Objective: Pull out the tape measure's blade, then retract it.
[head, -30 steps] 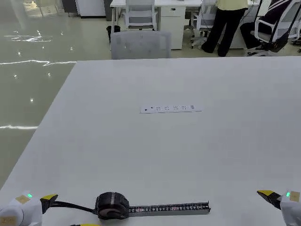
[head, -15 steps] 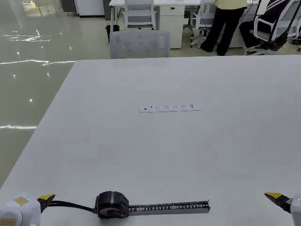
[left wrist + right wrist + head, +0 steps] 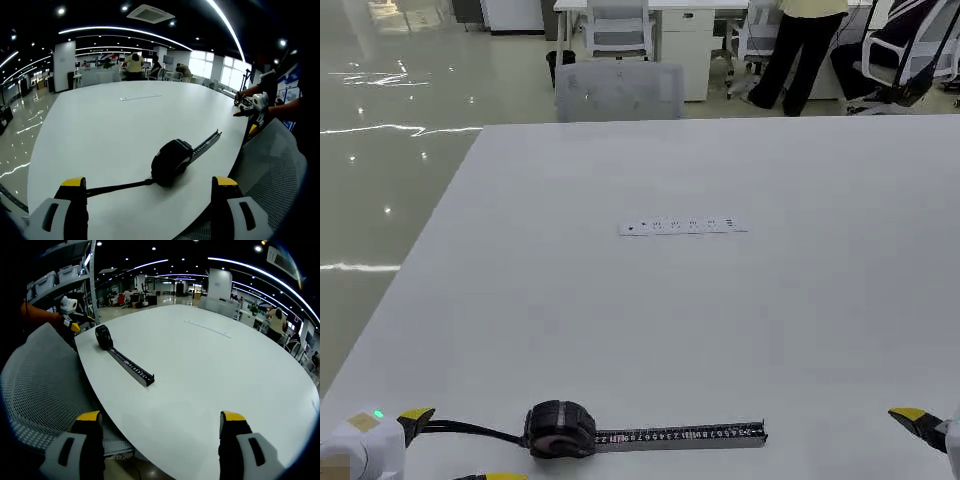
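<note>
Right gripper (image 3: 160, 417) drew off to the right, farther from the tip of the tape measure's (image 3: 560, 431) blade (image 3: 680, 435). Left gripper (image 3: 150, 182) edged slightly left, away from the tape measure along its strap (image 3: 470, 433).

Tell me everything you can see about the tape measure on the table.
The tape measure is round, black and apparently upright, near the front edge of the white table. Its dark blade, with pale markings, lies pulled out flat to the right. A black strap trails left from it. Nothing grips it.
</note>
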`<state>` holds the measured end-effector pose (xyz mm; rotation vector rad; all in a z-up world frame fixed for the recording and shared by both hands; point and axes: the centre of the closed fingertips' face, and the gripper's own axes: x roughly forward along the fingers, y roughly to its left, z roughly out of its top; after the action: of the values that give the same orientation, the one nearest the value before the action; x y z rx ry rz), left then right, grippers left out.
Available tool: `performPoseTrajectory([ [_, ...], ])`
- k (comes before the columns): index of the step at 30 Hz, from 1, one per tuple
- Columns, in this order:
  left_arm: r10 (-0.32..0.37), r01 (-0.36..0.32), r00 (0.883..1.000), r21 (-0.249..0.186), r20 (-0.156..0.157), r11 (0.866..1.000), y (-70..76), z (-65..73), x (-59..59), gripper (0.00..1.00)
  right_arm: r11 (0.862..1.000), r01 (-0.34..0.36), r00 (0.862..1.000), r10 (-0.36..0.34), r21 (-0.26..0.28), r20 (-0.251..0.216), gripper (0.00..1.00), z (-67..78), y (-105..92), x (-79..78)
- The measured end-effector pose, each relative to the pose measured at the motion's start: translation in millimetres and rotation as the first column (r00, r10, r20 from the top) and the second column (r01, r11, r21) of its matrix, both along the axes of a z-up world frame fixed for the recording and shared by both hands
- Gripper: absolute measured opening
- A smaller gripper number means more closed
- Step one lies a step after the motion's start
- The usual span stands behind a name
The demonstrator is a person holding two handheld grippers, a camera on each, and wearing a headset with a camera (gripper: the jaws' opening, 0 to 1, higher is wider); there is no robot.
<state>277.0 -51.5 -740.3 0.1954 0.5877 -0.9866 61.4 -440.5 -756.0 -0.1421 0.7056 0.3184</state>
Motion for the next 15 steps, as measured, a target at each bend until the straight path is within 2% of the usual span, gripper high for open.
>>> performPoseTrajectory([
  [15, 0.015, -0.015, 1.000, 0.004, -0.004, 1.000, 1.5, -0.7, 0.8, 1.00, 0.999, -0.035, 0.999, 0.035, -0.015, 0.000, 0.98, -1.1, 2.7, 0.3],
])
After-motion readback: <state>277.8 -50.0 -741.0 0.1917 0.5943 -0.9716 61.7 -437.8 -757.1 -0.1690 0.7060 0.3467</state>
